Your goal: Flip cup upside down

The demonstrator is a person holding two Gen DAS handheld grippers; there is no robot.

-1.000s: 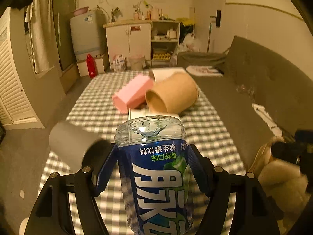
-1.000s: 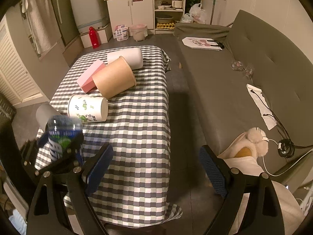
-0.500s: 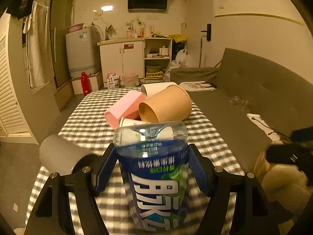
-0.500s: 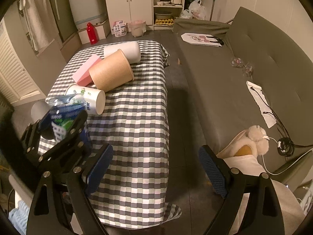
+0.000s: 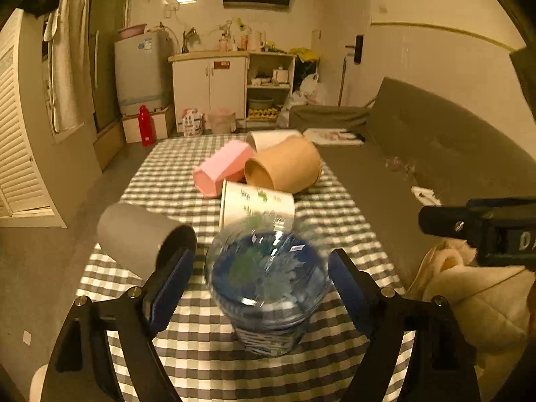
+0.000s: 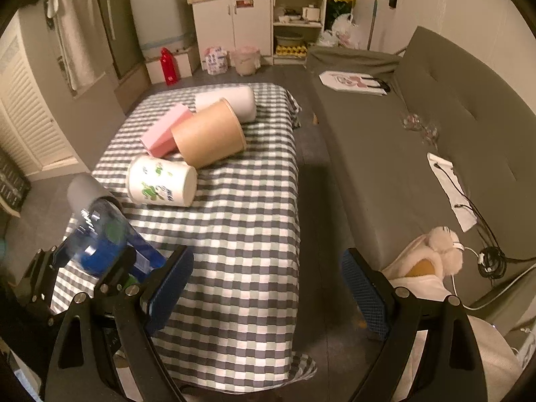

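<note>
A clear plastic cup with a blue printed label (image 5: pixel 268 284) stands upside down on the checked tablecloth (image 5: pixel 201 361), its base facing up. My left gripper (image 5: pixel 259 278) is open, its blue pads on either side of the cup with a gap on each side. The cup also shows in the right wrist view (image 6: pixel 100 238), between the left gripper's fingers. My right gripper (image 6: pixel 264 288) is open and empty, above the table's near right edge.
Several cups lie on their sides further back: grey (image 5: pixel 140 238), white printed (image 5: pixel 254 201), brown paper (image 5: pixel 284 164), pink (image 5: pixel 221 167) and white (image 6: pixel 231 100). A grey sofa (image 6: pixel 418 127) runs along the right. Cabinets stand at the far wall.
My left gripper has opened and let go of the blue cup. The cup now stands inverted on the cloth, and the camera has tilted to look down on its base.
</note>
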